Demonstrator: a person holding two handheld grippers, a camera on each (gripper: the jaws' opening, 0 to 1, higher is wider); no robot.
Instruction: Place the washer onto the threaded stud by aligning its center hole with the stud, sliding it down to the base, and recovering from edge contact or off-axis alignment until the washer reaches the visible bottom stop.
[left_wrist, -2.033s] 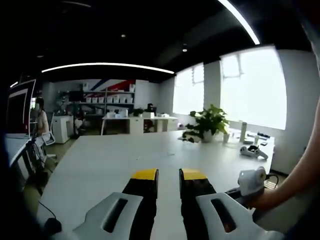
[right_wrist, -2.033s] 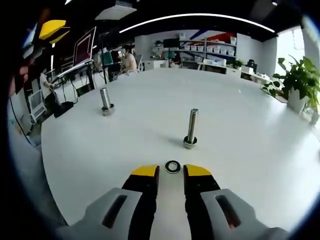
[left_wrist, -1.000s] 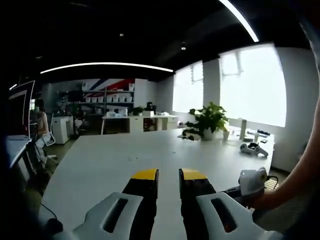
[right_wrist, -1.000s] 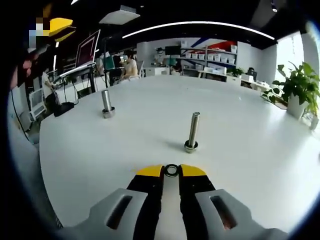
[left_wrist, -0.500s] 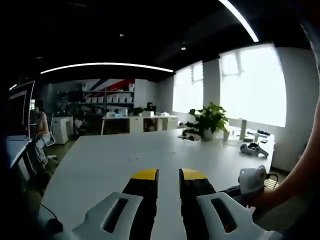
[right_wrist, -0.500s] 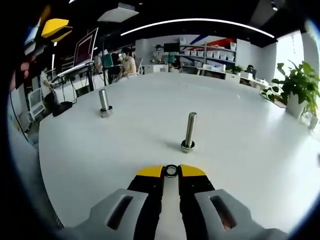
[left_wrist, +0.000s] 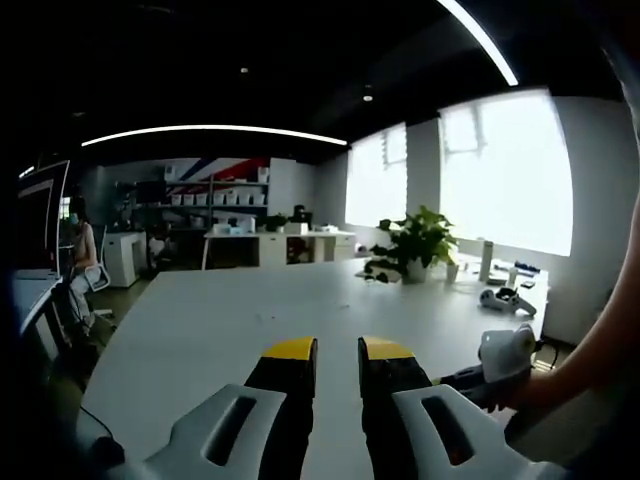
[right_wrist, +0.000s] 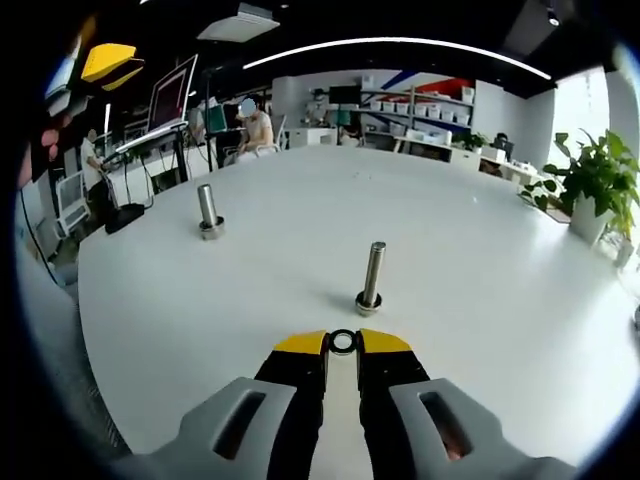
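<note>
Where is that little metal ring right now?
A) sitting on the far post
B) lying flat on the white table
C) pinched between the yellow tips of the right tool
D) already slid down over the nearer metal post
C: the washer sits clamped between the right tool's yellow tips, short of the nearer stud.

The right tongs, open around the washer two seconds ago, now pinch it, lifted off the counter.

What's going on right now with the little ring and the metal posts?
Right gripper shut on washer. Near stud straight ahead, not yet reached. Second stud off to the left. Left gripper open, idle over table.
</note>
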